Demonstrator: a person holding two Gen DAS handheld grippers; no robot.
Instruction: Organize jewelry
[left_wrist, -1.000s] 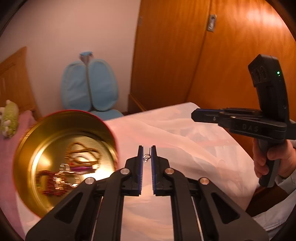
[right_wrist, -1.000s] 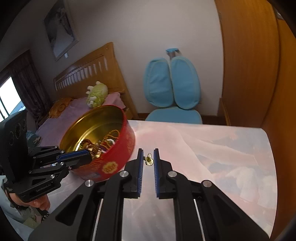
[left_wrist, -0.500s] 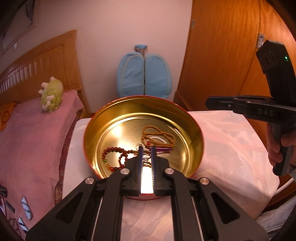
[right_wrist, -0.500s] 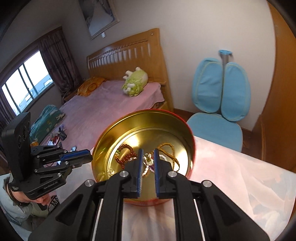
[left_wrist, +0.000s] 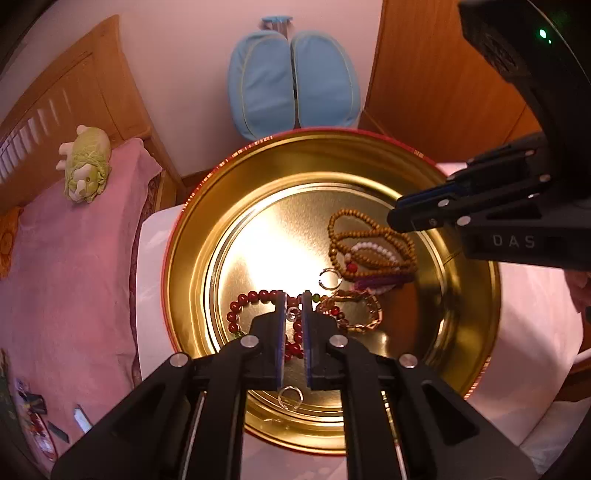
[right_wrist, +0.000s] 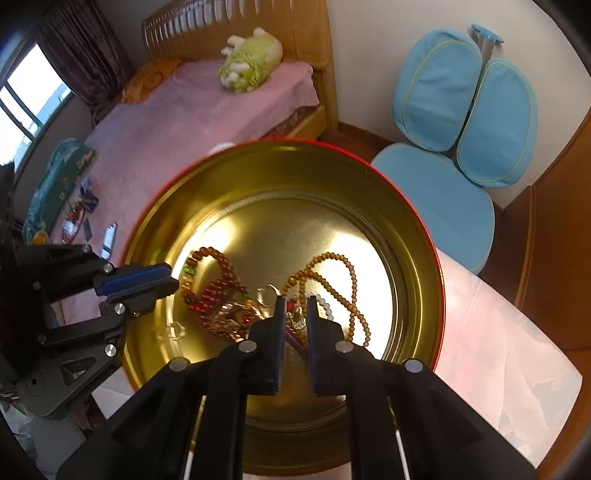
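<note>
A round tin (left_wrist: 192, 236), red outside and gold inside, fills both views. On its floor lie a brown bead necklace (left_wrist: 369, 251), a red bead bracelet (left_wrist: 243, 301), a gold bracelet (left_wrist: 360, 314) and loose silver rings (left_wrist: 330, 278). My left gripper (left_wrist: 293, 312) hangs over the tin's near side, shut on a small silver ring (left_wrist: 291, 314). My right gripper (right_wrist: 296, 314) points down into the tin (right_wrist: 406, 210), shut on a small gold earring (right_wrist: 297, 318). Each gripper shows in the other's view, the right gripper (left_wrist: 402, 218) and the left gripper (right_wrist: 166, 280), both above the tin's rim.
The tin stands on a table under a white cloth (right_wrist: 498, 343). A bed with a pink cover (left_wrist: 74, 266) and a green plush toy (left_wrist: 86, 162) lies to the left. A blue chair (right_wrist: 461, 122) stands behind, with a wooden wardrobe (left_wrist: 436, 81) to the right.
Both grippers have swung from over the white cloth to above the tin and tipped downward. Each still holds its small piece. The tin now fills both views.
</note>
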